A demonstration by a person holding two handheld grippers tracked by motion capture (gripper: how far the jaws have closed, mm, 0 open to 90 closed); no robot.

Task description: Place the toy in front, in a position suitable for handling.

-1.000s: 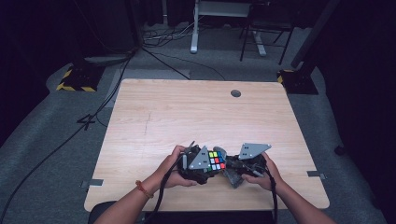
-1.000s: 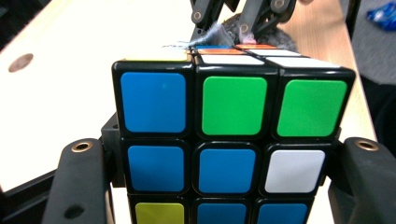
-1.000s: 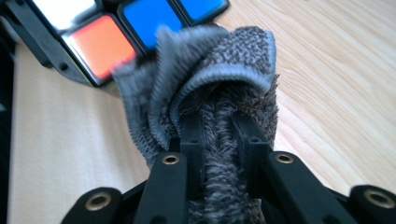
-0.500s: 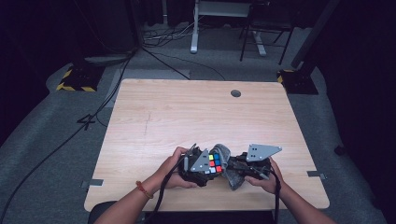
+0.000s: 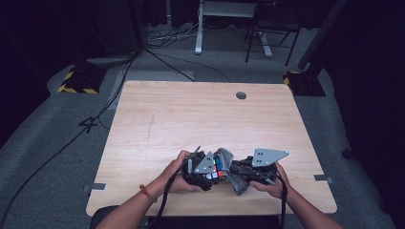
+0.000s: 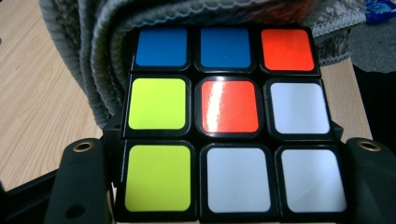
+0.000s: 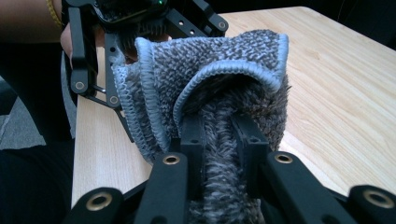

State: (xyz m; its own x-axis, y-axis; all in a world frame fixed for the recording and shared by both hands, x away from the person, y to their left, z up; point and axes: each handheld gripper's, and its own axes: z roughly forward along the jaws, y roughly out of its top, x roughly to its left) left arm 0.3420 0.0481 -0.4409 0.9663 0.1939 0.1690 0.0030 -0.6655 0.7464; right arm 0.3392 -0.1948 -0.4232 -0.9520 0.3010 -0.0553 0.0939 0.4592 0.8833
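A colour-stickered puzzle cube (image 6: pixel 229 121) sits between the jaws of my left gripper (image 6: pixel 226 186), which is shut on it. Its facing side shows blue, red, yellow-green and white squares. In the high view the cube (image 5: pixel 217 170) and left gripper (image 5: pixel 210 171) are near the table's front edge. My right gripper (image 7: pixel 224 135) is shut on a grey fluffy cloth (image 7: pixel 219 84), bunched and folded over the jaw tips. The cloth (image 5: pixel 238 183) presses against the cube's far and right sides, and the right gripper (image 5: pixel 241 174) is just right of it.
The wooden table (image 5: pixel 191 119) stretches away behind the hands, with a round cable hole (image 5: pixel 241 95) near its far edge. Beyond it are a dark floor, cables, and desk and chair legs (image 5: pixel 198 28). The left gripper's frame (image 7: pixel 140 18) stands just behind the cloth.
The right gripper has shifted slightly right and toward the front edge. The cloth now wraps more of the cube, and the left gripper's grey plate covers part of the cube's face.
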